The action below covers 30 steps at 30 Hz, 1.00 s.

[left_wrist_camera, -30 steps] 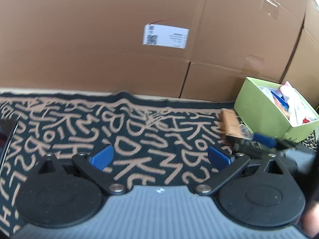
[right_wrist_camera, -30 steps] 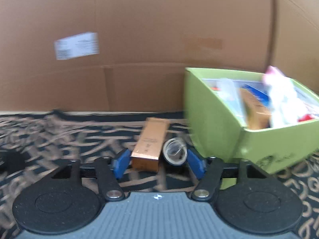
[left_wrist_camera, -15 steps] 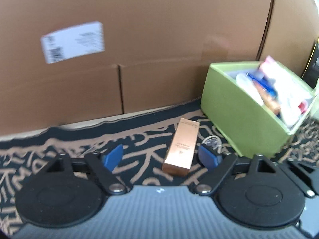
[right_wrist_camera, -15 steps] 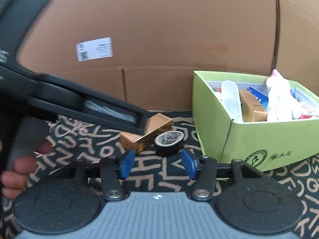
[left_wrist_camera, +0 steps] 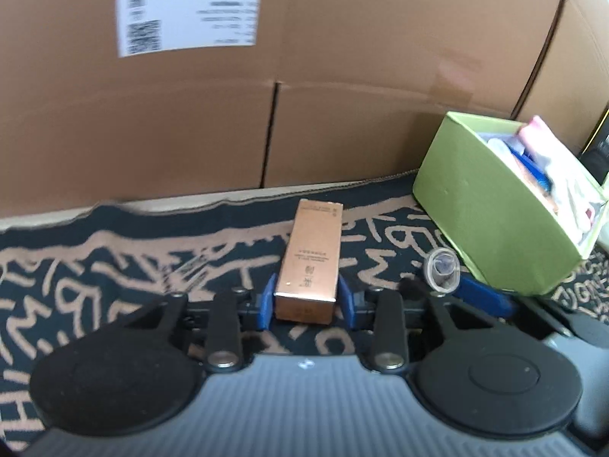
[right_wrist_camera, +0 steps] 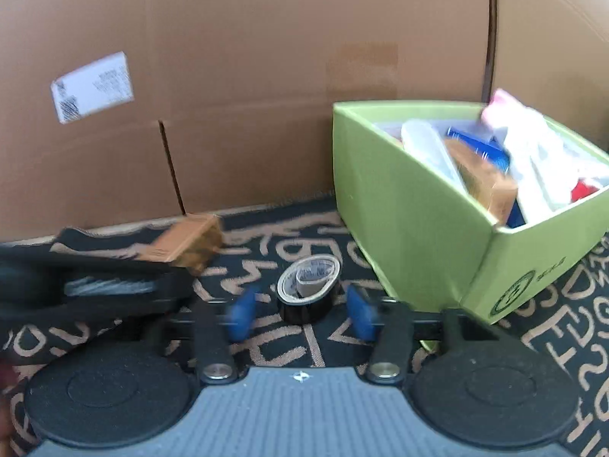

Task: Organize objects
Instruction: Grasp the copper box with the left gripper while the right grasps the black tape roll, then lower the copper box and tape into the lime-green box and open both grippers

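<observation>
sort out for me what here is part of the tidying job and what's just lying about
Part of the job:
- copper carton, left gripper closing on it
- black tape roll, between the closing right gripper pads, gaps on both sides
- green box, already holding items

Lying about:
- big cardboard boxes
- shipping label
- patterned rug

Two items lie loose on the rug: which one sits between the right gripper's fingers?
The black tape roll, round and beside the green box. The right gripper is closing around it; the copper carton sits in the left gripper.
</observation>
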### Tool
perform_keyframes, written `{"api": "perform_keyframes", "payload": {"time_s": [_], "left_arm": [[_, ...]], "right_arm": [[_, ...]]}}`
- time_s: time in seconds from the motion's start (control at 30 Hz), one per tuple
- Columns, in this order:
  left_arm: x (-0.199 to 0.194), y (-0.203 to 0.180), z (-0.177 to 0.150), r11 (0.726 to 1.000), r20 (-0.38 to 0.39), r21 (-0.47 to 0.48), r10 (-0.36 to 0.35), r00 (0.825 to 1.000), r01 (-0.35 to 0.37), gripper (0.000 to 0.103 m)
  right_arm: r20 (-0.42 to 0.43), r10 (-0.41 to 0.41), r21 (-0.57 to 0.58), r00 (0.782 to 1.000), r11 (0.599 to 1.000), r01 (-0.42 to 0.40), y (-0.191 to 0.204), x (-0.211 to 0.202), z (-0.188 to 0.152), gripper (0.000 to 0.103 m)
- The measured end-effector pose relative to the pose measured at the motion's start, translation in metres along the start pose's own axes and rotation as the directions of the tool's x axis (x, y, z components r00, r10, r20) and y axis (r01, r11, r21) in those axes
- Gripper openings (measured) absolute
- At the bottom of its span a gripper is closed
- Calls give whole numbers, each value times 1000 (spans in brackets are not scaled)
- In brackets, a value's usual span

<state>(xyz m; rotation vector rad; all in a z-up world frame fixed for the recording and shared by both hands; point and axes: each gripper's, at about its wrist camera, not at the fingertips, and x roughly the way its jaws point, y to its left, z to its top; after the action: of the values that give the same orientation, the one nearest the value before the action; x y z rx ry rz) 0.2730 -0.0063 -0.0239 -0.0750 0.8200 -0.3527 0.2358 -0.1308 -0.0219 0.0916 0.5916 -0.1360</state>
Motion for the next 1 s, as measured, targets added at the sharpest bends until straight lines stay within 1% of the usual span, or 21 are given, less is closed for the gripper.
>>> {"api": "perform_keyframes", "payload": {"time_s": [0.03,0.07,0.13,0.17,0.23,0.3,0.37,0.43,0.47,0.5,0.53,0.57,0.63,0.7,0.8,0.83,0.87,0.9,0.93,0.97,1.0], "left_arm": [[-4,3,-1,1000,-11,-12,-12,1000,12,33],[-7,4,-4,1000,-16,-3,-19,1000,19,33],[-12,2,-14,999,-32,31,-13,999,14,33],[-17,0,-21,999,-30,49,-15,999,17,33],[-28,-6,-36,996,-29,81,-32,999,34,33],[-38,-13,-45,993,-43,87,-76,996,79,33],[-52,-21,-57,988,-66,96,-115,991,121,34],[-59,-32,-67,984,-76,112,-129,989,137,36],[-62,-38,-70,983,-74,124,-130,989,138,39],[-64,-43,-72,982,-71,137,-121,990,130,47],[-62,-48,-71,982,-62,151,-101,993,110,54],[-60,-53,-70,983,-53,163,-71,996,79,55],[-54,-57,-65,985,-48,168,-32,998,40,55],[-53,-59,-65,986,-50,166,-1,999,10,55],[-46,-63,-64,984,-44,178,38,998,-30,55],[-46,-64,-64,983,-44,181,45,998,-36,55],[-48,-64,-66,982,-45,185,50,998,-41,53],[-49,-66,-67,979,-46,197,57,997,-47,50],[-48,-70,-67,976,-47,214,57,997,-46,36],[-49,-73,-68,973,-51,227,55,997,-42,31],[-52,-76,-69,971,-56,234,60,997,-46,31]], "right_arm": [[11,20,15,1000,1000,-20,-4,-3,-1,38],[24,48,27,999,998,-48,-10,-7,-2,38],[31,72,-14,997,997,-72,-15,-18,-7,38],[38,101,-39,994,994,-100,-21,-27,-12,38],[22,148,-92,989,985,-145,-28,-45,-23,38],[-13,210,-120,978,970,-210,-42,-66,-37,38],[-28,218,-163,976,962,-219,-55,-89,-54,38],[-32,223,-159,974,961,-225,-68,-109,-65,39],[-37,219,-140,975,965,-222,-74,-116,-68,42],[-33,212,-124,977,969,-214,-78,-122,-70,56],[-27,208,-119,978,971,-210,-81,-125,-71,62],[-13,206,-124,979,971,-206,-81,-127,-72,65],[0,190,-142,982,972,-188,-78,-125,-69,65],[13,206,-154,978,967,-202,-75,-123,-66,65],[-10,185,-164,983,969,-184,-71,-111,-65,64],[-36,186,-162,982,968,-189,-70,-106,-65,63],[-42,190,-156,981,968,-195,-70,-104,-65,55],[-34,196,-151,980,968,-199,-72,-106,-64,41],[-35,206,-155,978,966,-209,-73,-107,-64,41],[-35,212,-159,977,964,-215,-74,-110,-65,41],[-32,219,-160,975,962,-221,-76,-113,-67,40]]}}
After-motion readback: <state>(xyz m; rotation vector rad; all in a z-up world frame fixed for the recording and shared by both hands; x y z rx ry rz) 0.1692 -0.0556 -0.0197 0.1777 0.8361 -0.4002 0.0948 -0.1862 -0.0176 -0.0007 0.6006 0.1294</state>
